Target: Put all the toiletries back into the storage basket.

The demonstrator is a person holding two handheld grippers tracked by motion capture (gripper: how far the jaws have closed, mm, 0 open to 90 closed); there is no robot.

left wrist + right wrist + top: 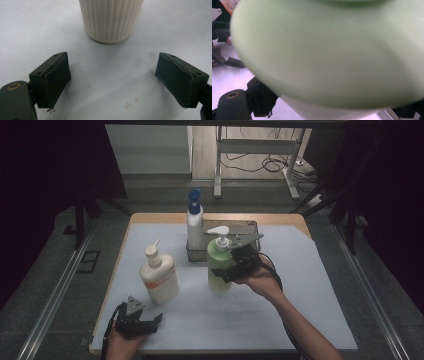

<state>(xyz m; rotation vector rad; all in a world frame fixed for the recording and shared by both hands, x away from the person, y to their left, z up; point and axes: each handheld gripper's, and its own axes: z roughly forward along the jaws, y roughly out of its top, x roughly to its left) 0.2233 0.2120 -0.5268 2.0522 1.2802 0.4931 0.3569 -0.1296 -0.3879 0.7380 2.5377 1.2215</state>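
Three bottles and one metal tray stand on the white table cover (pixel 300 310); two grippers work over it. Nearest, by the front edge, the left gripper (pixel 150 324) rests with its jaws spread wide and nothing between them. Bare cover fills the gap, and the cream ribbed pump bottle (pixel 159 276) stands just ahead of the jaw tips, apart from them. Farther in, the right gripper (pixel 225 272) has its jaws clamped around the body of the green pump bottle (pixel 218 260), one on each side; whether its base touches the cover cannot be told. Behind those jaws sits the metal tray (pixel 250 226), holding the white bottle with the blue cap (pixel 194 222) at its left end. Open cover lies to the right of the gripped bottle.
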